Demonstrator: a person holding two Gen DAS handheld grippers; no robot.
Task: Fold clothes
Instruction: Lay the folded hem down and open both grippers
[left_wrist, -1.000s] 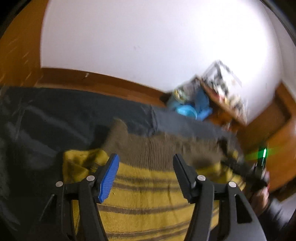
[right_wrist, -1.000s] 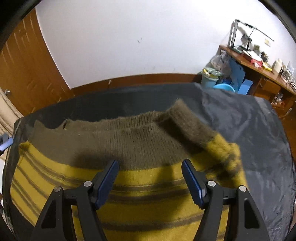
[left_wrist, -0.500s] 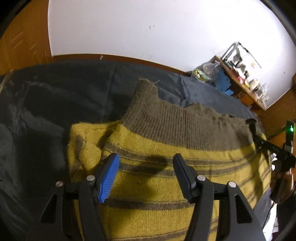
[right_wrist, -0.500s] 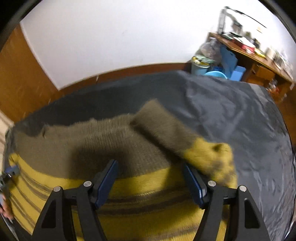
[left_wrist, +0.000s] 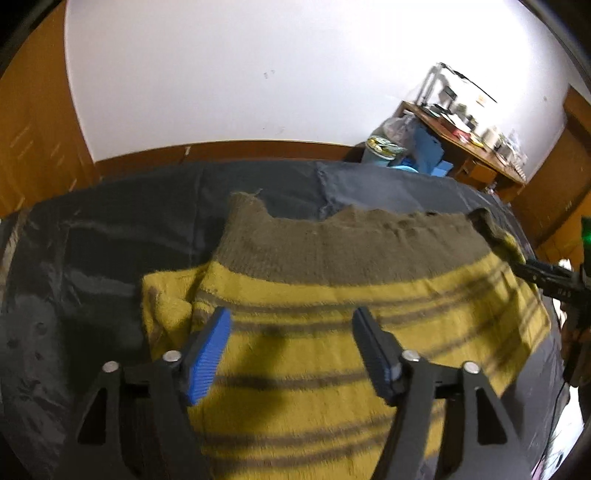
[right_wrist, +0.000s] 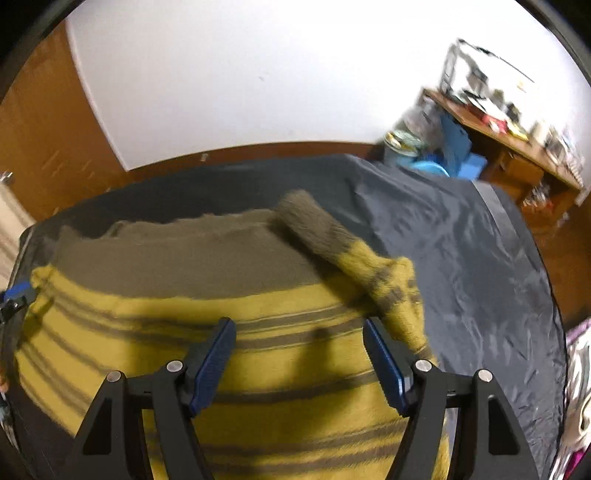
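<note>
A yellow knitted sweater (left_wrist: 332, 332) with brown stripes and an olive-brown hem band lies flat on a dark grey sheet (left_wrist: 92, 258). My left gripper (left_wrist: 291, 321) hovers over its left part, jaws opening, with nothing between them. A folded yellow sleeve (left_wrist: 166, 306) lies just left of it. My right gripper (right_wrist: 299, 332) hangs open above the sweater (right_wrist: 184, 350) near its right side, holding nothing. A sleeve (right_wrist: 351, 254) with an olive cuff lies folded diagonally across the sweater's right edge. The right gripper's black body (left_wrist: 554, 280) shows at the right edge of the left wrist view.
The dark sheet (right_wrist: 461, 258) extends to the right of the sweater. Beyond it stand a white wall, a wooden baseboard, a cluttered wooden desk (left_wrist: 465, 136), a blue bin and blue items (left_wrist: 413, 155). Patterned cloth (right_wrist: 576, 369) lies at the far right edge.
The left gripper's jaws have widened, and its view swung so the whole hem band now shows. The right gripper drew back over the sweater, and the cuffed sleeve now lies closer to its right finger.
</note>
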